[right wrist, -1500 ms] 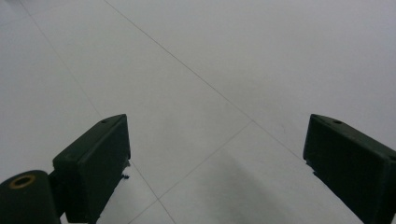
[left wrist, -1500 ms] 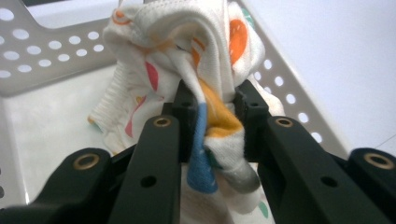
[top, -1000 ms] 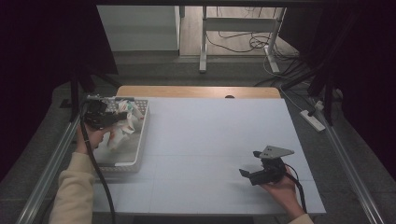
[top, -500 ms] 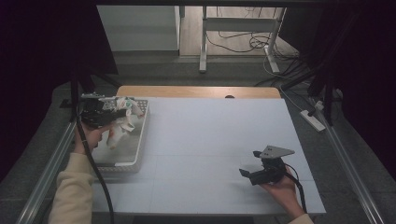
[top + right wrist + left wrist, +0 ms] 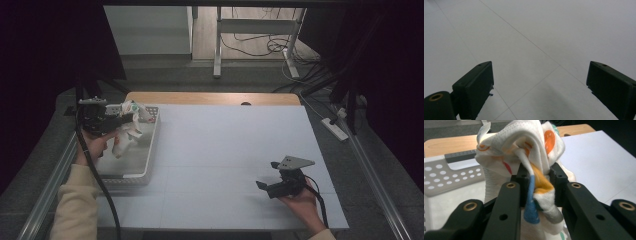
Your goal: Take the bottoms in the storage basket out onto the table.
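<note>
The bunched white knitted cloth (image 5: 524, 150) with orange and blue print looks soft and ribbed. The perforated white plastic basket (image 5: 150, 145) is smooth, matt. The pale counter (image 5: 230, 150) is matt, its far edge bare wood.

A basket (image 5: 145, 145) is sitting at the worktop's (image 5: 225, 150) left edge; the cloth (image 5: 127, 127) is hanging above it, the right gripper (image 5: 267, 187) resting near right.

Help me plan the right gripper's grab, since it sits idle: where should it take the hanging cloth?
Probably the loose lower end of the cloth dangling below the left gripper, which is shut on the bunched top. Come from the table side: the basket walls the other sides.
</note>
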